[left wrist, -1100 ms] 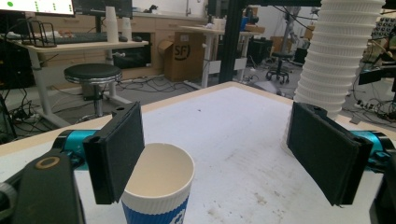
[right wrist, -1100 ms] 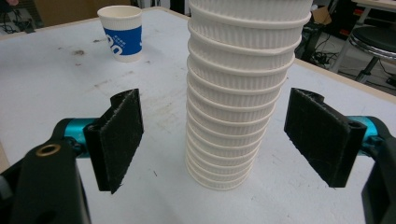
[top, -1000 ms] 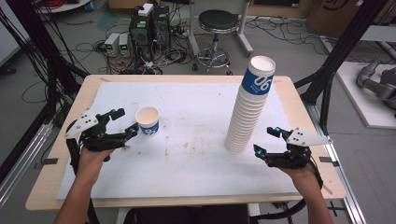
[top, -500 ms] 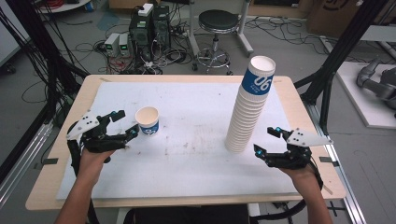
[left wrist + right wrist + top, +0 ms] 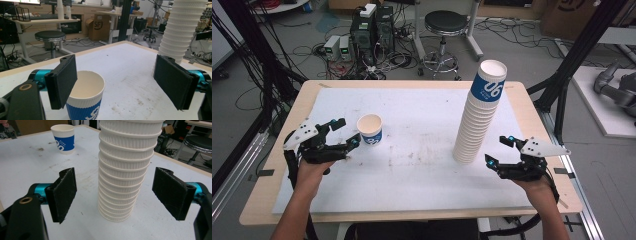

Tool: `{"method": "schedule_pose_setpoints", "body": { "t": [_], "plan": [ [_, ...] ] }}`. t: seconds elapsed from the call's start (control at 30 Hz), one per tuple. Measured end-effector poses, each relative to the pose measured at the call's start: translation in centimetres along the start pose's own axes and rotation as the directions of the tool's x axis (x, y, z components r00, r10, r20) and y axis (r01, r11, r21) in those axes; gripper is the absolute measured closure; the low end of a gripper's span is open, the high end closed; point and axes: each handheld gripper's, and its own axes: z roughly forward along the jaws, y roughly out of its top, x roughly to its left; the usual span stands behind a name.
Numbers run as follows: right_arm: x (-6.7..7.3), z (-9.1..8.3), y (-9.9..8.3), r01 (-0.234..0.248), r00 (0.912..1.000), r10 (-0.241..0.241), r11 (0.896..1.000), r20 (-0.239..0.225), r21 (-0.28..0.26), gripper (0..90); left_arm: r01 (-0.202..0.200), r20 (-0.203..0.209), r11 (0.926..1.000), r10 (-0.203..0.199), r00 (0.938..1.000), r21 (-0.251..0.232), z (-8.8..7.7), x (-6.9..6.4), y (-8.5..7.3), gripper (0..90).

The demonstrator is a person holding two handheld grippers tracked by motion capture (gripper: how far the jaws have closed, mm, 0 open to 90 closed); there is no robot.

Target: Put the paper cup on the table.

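Now nothing much has moved since a moment ago: both hands stay where they were, so the work looks like it is only about to start. The left tool (image 5: 346,132) is wide open, right beside the single cup (image 5: 370,129), which stands upright on the table (image 5: 412,115). The right tool (image 5: 499,151) is wide open too, near the bottom of the tall stack of cups (image 5: 477,117) but not touching it. The cup and the stack are well apart. Nothing lies between them. The stack is tall and leans a little, so a bump could tip it.
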Motion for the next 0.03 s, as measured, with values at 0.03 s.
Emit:
{"method": "schedule_pose_setpoints", "body": {
  "t": [0.03],
  "plan": [
    [-0.03, -0.03, 0.0, 0.001, 1.0, -0.001, 1.0, 0.002, -0.002, 20.0, 0.001, 0.001, 1.0, -0.001, 1.0, 0.0, 0.0, 0.04, -0.03, 19.0]
  ]
}}
